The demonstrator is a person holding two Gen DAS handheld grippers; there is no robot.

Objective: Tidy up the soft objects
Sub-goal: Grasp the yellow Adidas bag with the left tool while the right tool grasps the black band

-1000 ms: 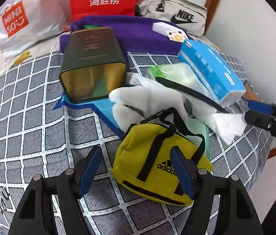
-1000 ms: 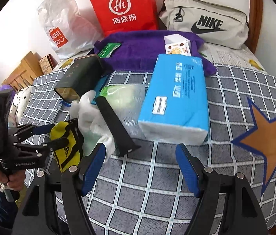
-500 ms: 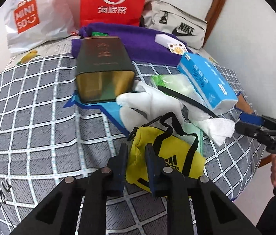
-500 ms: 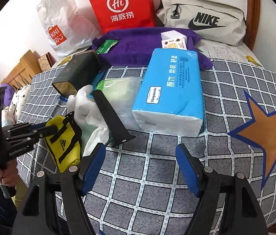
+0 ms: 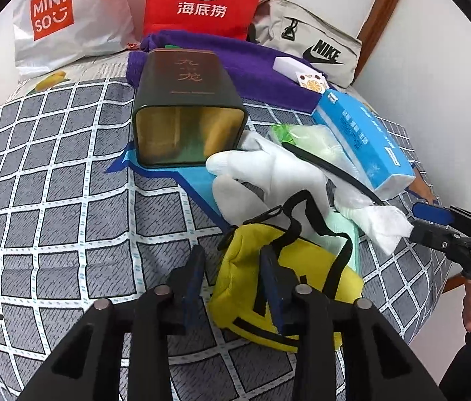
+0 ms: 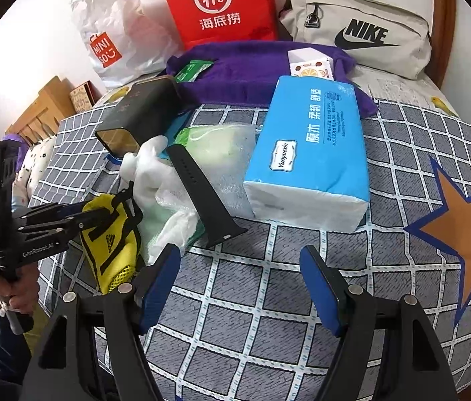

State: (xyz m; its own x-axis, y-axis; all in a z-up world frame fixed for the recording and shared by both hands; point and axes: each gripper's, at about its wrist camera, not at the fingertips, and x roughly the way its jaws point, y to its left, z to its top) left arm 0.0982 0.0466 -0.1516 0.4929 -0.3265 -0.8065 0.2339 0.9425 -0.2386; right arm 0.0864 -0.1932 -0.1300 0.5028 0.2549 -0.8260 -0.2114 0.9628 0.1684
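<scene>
A small yellow Adidas bag lies near the bed's front edge; it also shows in the right wrist view. My left gripper is shut on the bag's left corner. White gloves, a black watch strap, a green mesh pouch and a blue tissue pack lie behind. My right gripper is open and empty above the checked bedspread, in front of the tissue pack.
A dark open tin lies on its side behind the gloves. A purple towel with a small white box, a red paper bag, a Miniso bag and a Nike pouch line the far wall.
My left gripper closed from wide open onto the yellow bag's left corner and lifted it slightly. The right gripper stayed open and drew a little closer to the tissue pack.
</scene>
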